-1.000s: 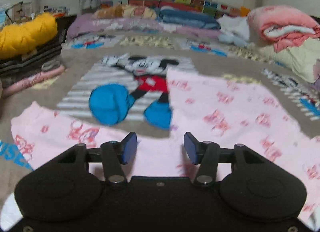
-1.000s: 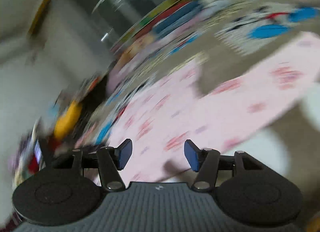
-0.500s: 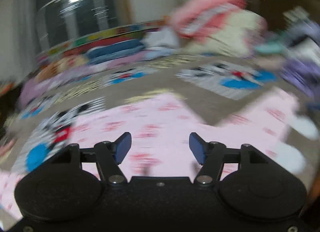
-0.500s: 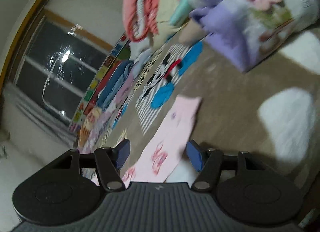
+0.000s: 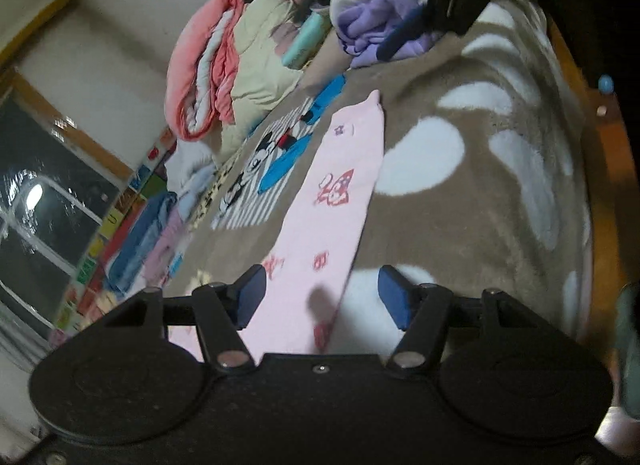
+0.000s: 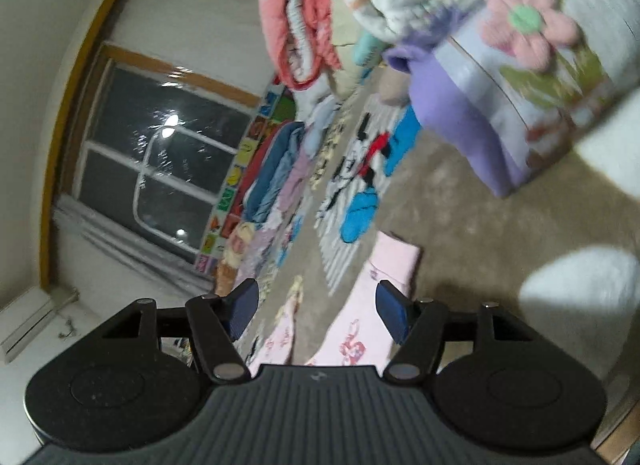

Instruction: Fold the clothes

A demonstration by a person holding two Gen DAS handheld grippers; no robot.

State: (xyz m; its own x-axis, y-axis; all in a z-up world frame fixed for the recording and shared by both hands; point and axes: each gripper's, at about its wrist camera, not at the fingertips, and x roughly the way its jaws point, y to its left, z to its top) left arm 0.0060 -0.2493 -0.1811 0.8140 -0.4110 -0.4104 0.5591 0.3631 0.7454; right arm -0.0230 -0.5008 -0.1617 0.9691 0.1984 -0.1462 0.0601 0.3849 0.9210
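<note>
A pink garment with red cartoon prints lies flat on the brown bed blanket [image 5: 460, 225]. In the left wrist view one long pink sleeve or leg [image 5: 340, 193] runs from under my left gripper [image 5: 322, 297] away to its cuff. That gripper is open above the cloth, and its pads touch nothing. In the right wrist view the cuff end [image 6: 394, 261] lies just ahead of my right gripper [image 6: 316, 305]. The right jaws are opening. Pink cloth shows below and between them, close to the right finger [image 6: 390, 311], and is not pinched.
Folded quilts in pink and cream [image 5: 224, 77] and a purple bundle [image 5: 376, 29] are piled at the bed's far end. A Mickey Mouse panel [image 6: 356, 177] is printed on the blanket. A wooden bed edge [image 5: 608, 185] runs on the right. A blurred black shape with a blue tip [image 5: 404, 35] hangs at the top.
Both views have swung and rolled from the spread pink garment to its one long end near the quilts. Both pairs of jaws stand wider than before.
</note>
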